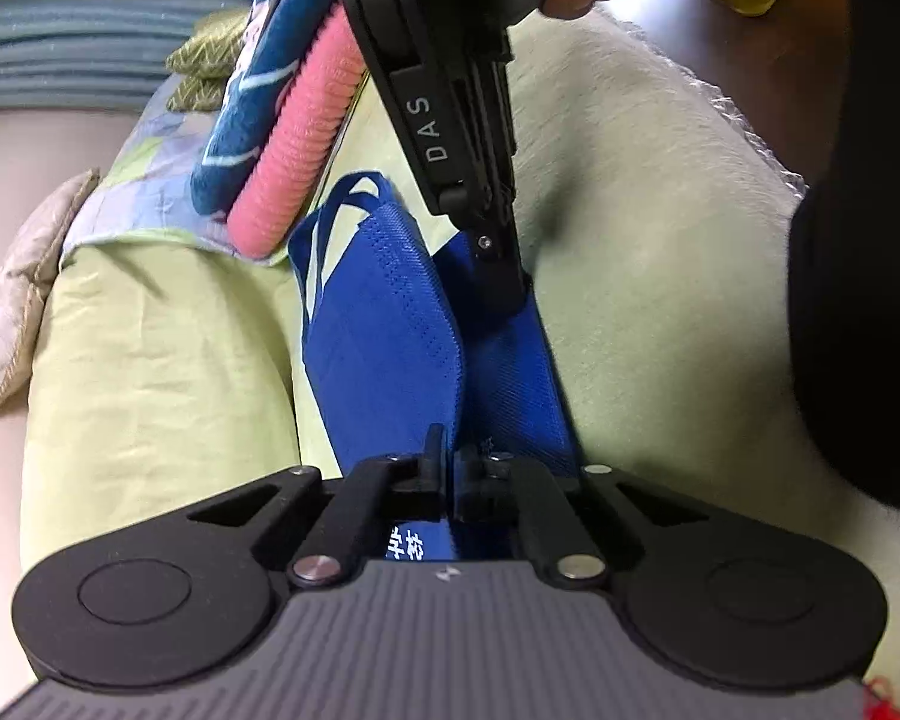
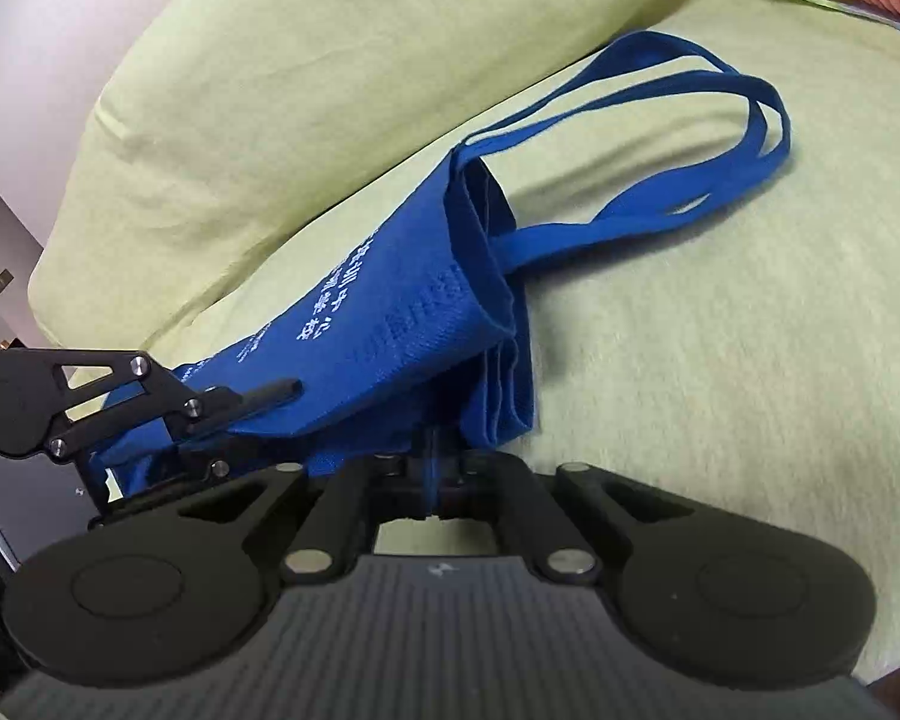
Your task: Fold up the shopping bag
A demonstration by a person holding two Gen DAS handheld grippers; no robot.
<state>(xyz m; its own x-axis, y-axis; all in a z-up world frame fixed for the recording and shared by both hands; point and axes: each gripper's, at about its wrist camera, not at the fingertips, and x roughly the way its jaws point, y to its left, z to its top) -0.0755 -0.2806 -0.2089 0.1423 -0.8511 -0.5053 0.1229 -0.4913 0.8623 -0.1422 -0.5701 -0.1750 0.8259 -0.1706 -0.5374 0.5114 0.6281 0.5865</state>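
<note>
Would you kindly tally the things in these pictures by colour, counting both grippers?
Blue: 1, the shopping bag
Pink: 1, the ribbed roll
Black: 2, the left gripper and the right gripper, each shut on the bag
Total: 4

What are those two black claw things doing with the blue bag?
A person is folding a blue bag on a green blanket, using a gripper in each hand. The left gripper and the right gripper are each shut on an edge of the bag and hold it partly up off the blanket. The bag is already doubled into a narrow strip. Its handles lie loose on the blanket. A pink roll sits farther back.
</note>
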